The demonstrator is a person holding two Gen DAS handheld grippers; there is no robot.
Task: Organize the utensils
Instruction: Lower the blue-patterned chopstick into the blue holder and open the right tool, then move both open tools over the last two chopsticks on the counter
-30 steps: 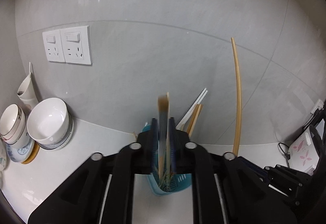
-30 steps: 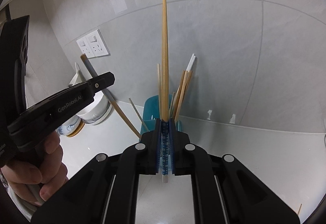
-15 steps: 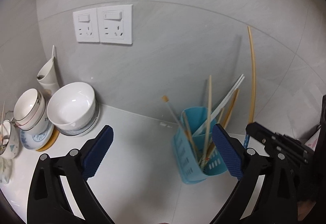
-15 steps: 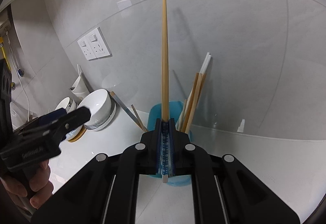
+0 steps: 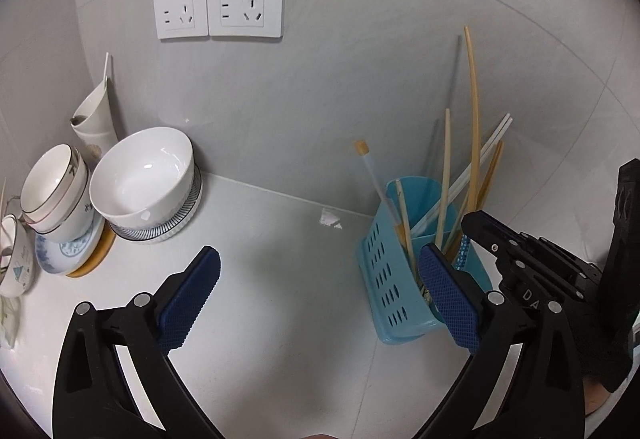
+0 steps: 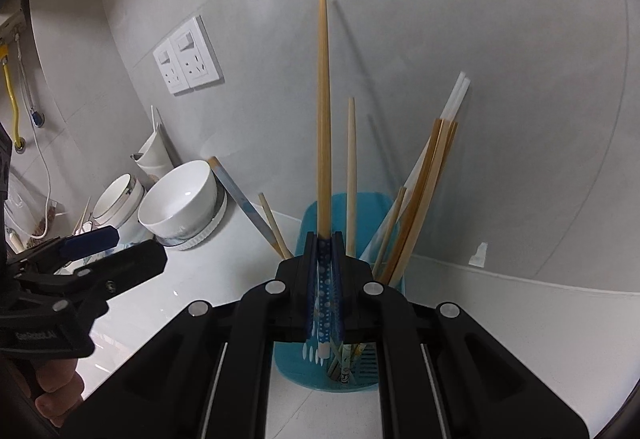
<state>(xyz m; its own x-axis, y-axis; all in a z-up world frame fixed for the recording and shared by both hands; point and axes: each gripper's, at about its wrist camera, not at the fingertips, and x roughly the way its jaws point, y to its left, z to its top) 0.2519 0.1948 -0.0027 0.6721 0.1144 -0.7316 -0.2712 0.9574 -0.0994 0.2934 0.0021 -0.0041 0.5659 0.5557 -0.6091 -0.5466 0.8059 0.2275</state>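
Right claw (image 6: 325,259) is pinching a long wooden chopstick (image 6: 323,111) near its patterned lower end, shaft sticking straight up ahead of the claw, tip hanging just above the blue holder (image 6: 340,211) directly below and in front of it. Chopstick is looking light, stiff, smooth and thin, so probably twisting or slipping if squeezed off-centre; gripping low is likely leaving the top wobbling. Left claw (image 5: 316,295) is standing wide open with nothing between the pads, holder (image 5: 390,279) sitting just off its right pad on the white table (image 5: 280,279), other chopsticks already leaning inside.
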